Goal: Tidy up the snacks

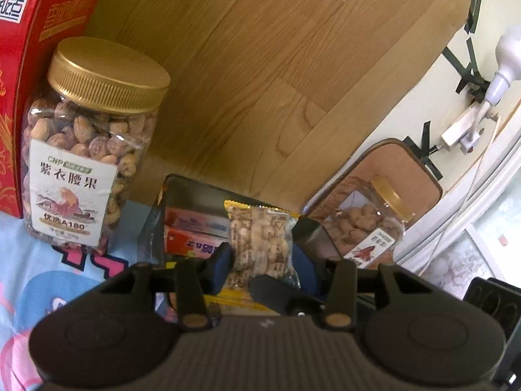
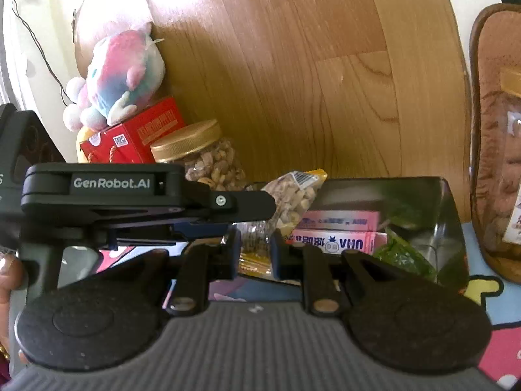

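A clear-and-yellow packet of nuts (image 1: 259,244) is pinched between both grippers, just in front of the shiny metal tray (image 1: 169,195). My left gripper (image 1: 260,260) is shut on its middle. My right gripper (image 2: 255,254) is shut on its lower end, and the packet (image 2: 293,195) sticks up past the left gripper's arm (image 2: 130,195), which crosses the right wrist view. The tray (image 2: 449,202) holds pink candy boxes (image 2: 335,241) and a green packet (image 2: 403,257).
A gold-lidded jar of cashews (image 1: 88,150) stands left beside a red box (image 1: 29,65). A plush toy (image 2: 120,75) sits on the red box (image 2: 136,133). A brown bag (image 1: 384,195) holding another jar lies at right. A wood panel stands behind.
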`<state>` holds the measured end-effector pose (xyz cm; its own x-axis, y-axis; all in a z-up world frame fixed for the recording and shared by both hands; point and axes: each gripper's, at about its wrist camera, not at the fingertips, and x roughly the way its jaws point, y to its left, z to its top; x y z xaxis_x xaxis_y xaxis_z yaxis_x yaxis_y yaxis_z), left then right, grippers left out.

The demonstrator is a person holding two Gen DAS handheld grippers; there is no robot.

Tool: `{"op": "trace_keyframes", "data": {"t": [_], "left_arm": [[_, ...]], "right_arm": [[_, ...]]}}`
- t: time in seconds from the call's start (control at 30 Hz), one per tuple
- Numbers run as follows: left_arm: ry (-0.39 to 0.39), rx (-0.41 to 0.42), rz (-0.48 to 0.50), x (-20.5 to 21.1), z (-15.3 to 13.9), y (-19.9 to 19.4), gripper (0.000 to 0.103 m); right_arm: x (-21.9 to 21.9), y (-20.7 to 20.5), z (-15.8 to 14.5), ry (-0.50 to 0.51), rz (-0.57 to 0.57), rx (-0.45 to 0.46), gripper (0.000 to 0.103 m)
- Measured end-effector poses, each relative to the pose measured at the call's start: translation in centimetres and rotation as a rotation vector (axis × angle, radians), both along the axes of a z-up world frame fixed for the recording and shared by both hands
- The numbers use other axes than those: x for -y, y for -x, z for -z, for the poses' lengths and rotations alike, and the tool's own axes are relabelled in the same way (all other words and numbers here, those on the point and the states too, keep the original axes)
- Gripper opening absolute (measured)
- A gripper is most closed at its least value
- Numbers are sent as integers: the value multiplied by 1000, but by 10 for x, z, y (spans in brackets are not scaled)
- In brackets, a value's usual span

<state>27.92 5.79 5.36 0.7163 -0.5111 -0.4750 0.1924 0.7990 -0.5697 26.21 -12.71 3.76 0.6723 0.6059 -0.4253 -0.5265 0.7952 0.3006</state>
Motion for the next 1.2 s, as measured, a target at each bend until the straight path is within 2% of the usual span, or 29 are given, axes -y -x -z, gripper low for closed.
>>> {"op": "trace_keyframes", "data": {"t": [0.17,0.2,0.43,0.67,0.93,1.1,1.2], "left_arm": [[-56,-9,-20,6,1,-1,42],[-72,-2,-27,7,0,2,45],[-210,69,-63,22,-24,42,48],[-390,128,-117,44,-36,130,48],[-448,104,-159,49,-18,218,48],[-498,105,-183,54,-11,253,48],[-516,107,-200,54,-9,267,48]], "right_arm": [[-2,-2,2,15,26,-11,29],[-2,0,1,24,43,-3,30],[9,23,-10,51,98,19,31],[30,97,-17,5,123,42,31],[45,203,-1,-65,151,5,32],[55,251,8,-110,182,-4,32],[56,273,15,-104,192,-6,32]]}}
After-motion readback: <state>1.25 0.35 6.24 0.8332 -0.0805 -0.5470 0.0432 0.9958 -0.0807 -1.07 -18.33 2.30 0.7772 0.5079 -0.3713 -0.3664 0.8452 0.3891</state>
